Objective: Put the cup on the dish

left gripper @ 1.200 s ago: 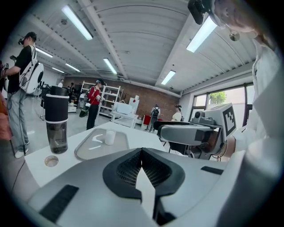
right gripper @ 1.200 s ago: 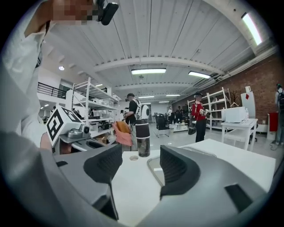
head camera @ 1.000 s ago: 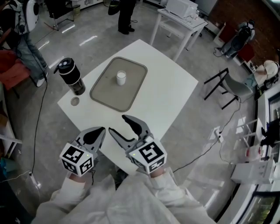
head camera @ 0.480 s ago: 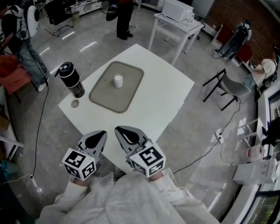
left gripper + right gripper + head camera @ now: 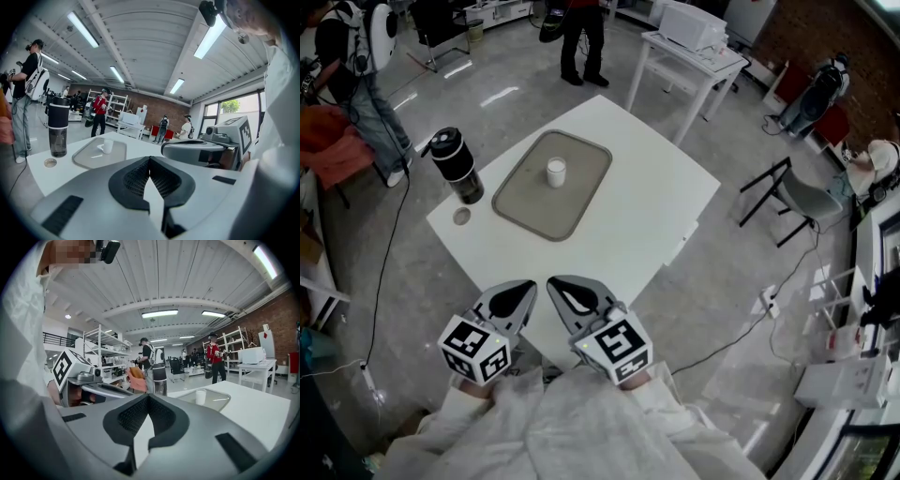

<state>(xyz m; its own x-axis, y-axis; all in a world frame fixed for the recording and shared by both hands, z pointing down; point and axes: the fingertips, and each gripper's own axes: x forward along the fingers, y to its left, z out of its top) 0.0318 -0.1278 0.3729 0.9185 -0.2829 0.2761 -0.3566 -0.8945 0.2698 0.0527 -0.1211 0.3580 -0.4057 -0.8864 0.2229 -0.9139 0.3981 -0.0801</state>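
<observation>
Left tongs (image 5: 525, 289), right tongs (image 5: 557, 284) closed, empty; cup (image 5: 555, 171) upright on dish (image 5: 574, 201)

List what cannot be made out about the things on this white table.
- Inside of the cup: too small in the head view; both gripper views show only its side.
- Small disc beside the bottle: too small in every view to identify.
- Near edge of the table: hidden in the head view behind the left gripper and right gripper.

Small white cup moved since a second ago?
No. The small white cup stands in the same spot on the grey tray, toward its far end.
</observation>
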